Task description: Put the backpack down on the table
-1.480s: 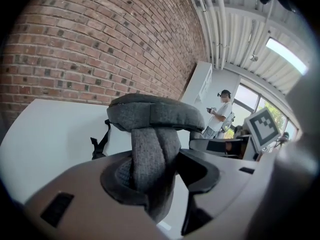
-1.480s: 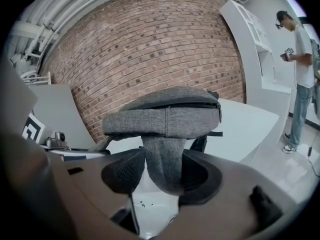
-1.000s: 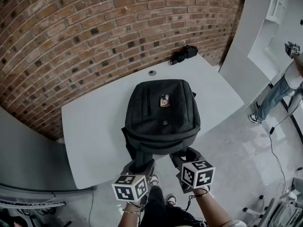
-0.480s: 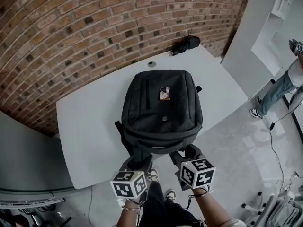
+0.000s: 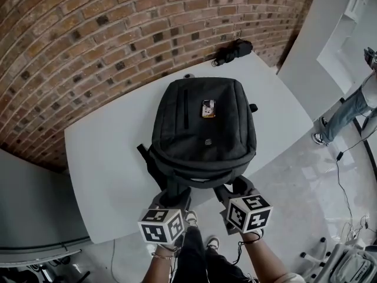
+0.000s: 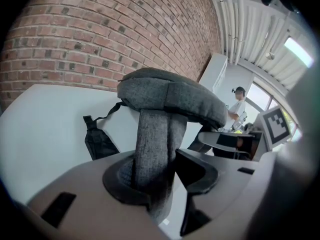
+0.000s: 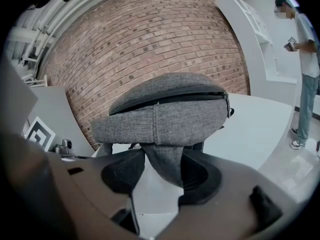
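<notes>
A dark grey backpack (image 5: 203, 128) lies flat on the white table (image 5: 106, 175), its top end at the near edge. My left gripper (image 5: 177, 196) is shut on the backpack's left shoulder strap (image 6: 155, 139); its jaws have just been closing with the strap between them. My right gripper (image 5: 232, 192) is shut on the right shoulder strap (image 7: 165, 161), which fills the space between its jaws. In both gripper views the bag's bulk (image 7: 165, 109) rises just ahead of the jaws, resting on the tabletop.
A small black bundle (image 5: 234, 50) sits at the table's far corner against the brick wall (image 5: 88, 40). A loose strap end (image 5: 144, 155) trails from the bag's left side. A person (image 5: 353, 108) stands on the floor to the right.
The backpack has slid farther onto the table toward the wall and settled lower. Both grippers followed it forward and down, still on the straps.
</notes>
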`<state>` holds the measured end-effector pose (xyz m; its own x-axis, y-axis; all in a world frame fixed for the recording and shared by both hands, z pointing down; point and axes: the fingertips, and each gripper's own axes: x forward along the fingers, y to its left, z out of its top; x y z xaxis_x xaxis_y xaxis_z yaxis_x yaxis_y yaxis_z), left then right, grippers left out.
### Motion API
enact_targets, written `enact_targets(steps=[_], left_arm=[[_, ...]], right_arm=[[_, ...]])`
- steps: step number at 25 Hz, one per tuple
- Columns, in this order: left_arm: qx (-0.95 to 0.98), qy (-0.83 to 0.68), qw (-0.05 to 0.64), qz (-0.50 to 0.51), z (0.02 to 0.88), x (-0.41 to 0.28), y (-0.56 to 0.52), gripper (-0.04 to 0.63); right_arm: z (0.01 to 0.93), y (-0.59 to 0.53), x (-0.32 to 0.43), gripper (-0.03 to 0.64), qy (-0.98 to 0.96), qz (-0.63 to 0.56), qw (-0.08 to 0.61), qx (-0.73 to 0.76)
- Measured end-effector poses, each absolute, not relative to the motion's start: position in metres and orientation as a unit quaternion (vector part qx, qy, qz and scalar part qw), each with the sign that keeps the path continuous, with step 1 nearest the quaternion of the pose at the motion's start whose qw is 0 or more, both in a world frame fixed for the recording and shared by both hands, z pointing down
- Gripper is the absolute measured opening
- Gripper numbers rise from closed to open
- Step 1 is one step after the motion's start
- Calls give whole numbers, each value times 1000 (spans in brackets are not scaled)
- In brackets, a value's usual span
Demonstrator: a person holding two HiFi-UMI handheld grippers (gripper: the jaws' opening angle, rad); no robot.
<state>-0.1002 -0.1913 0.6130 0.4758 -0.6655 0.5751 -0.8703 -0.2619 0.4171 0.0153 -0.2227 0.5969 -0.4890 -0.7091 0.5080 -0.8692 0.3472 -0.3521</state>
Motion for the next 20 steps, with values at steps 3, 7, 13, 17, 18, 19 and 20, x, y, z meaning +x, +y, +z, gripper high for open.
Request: enact_targets(steps=[3, 7, 13, 17, 18, 19, 20], left_arm=[[783, -488, 358, 145, 616, -100, -204, 176], [783, -484, 358, 153, 626, -102, -215, 176], [785, -472, 368, 161, 646, -105, -218, 176], [784, -463, 380, 165, 656, -106, -216, 176], [783, -460, 384, 167, 658, -106, -215, 178], [782, -459, 386, 169, 661, -106, -213, 178], [781, -459, 387, 171, 663, -106, -212, 178]], right_arm=[[600, -234, 16, 207, -807, 300, 135, 491], [610, -244, 14, 207, -803, 305, 140, 493], [631, -247, 12, 207, -795, 312, 143, 500], [643, -244, 10, 207, -790, 316, 147, 504], [645, -243, 11, 207, -789, 318, 148, 505], [648, -241, 11, 207, -788, 318, 150, 506], [651, -240, 11, 207, -787, 318, 152, 506]])
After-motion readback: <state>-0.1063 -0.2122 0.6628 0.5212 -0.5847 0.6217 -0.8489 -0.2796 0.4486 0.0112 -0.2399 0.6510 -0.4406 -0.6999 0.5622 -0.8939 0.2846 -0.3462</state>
